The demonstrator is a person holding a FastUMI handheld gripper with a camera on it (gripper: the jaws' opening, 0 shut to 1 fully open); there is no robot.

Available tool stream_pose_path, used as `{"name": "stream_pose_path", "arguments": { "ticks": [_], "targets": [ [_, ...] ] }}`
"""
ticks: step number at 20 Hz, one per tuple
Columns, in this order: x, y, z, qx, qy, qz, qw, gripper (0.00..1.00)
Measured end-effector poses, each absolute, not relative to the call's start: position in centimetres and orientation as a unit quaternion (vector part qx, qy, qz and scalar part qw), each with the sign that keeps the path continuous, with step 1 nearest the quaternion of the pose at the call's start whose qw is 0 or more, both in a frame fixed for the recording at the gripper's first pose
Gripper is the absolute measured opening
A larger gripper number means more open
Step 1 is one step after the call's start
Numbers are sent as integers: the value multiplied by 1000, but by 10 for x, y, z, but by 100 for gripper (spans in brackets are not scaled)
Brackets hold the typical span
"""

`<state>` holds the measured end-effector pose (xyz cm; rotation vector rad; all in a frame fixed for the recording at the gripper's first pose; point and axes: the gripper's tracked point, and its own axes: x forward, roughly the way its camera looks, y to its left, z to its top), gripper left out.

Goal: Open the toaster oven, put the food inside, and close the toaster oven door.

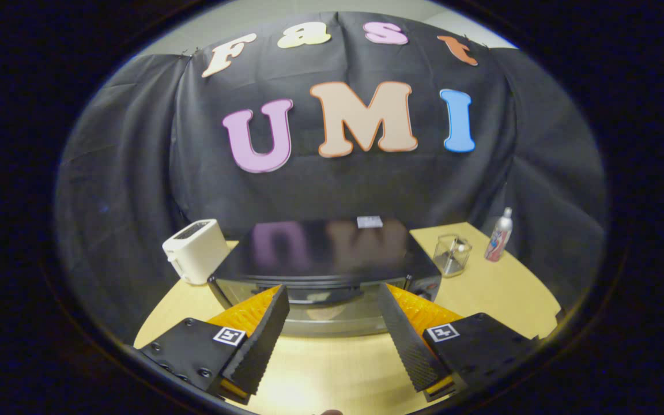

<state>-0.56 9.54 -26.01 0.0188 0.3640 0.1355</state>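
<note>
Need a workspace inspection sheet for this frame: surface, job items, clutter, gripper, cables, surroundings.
Surface: light wooden table, rounded edge.
Job's things: black toaster oven just ahead of the fingers, door closed, handle between the fingertips; glossy top with a small label. Food: nothing seen.
Clutter: white toaster left of the oven; clear glass container and a spray can to its right.
Grippers: gripper open, fingers either side of the handle, not pressing on it.
Cables: nothing seen.
Surroundings: black cloth wall behind the table.
</note>
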Motion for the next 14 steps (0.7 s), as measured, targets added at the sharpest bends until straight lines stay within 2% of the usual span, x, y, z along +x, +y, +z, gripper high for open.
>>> {"name": "stream_pose_path", "arguments": {
  "ticks": [9, 14],
  "targets": [
    [18, 73, -87, 20, 50, 54, 997, 98],
    [18, 65, -30, 4, 20, 47, 999, 97]
  ]
}}
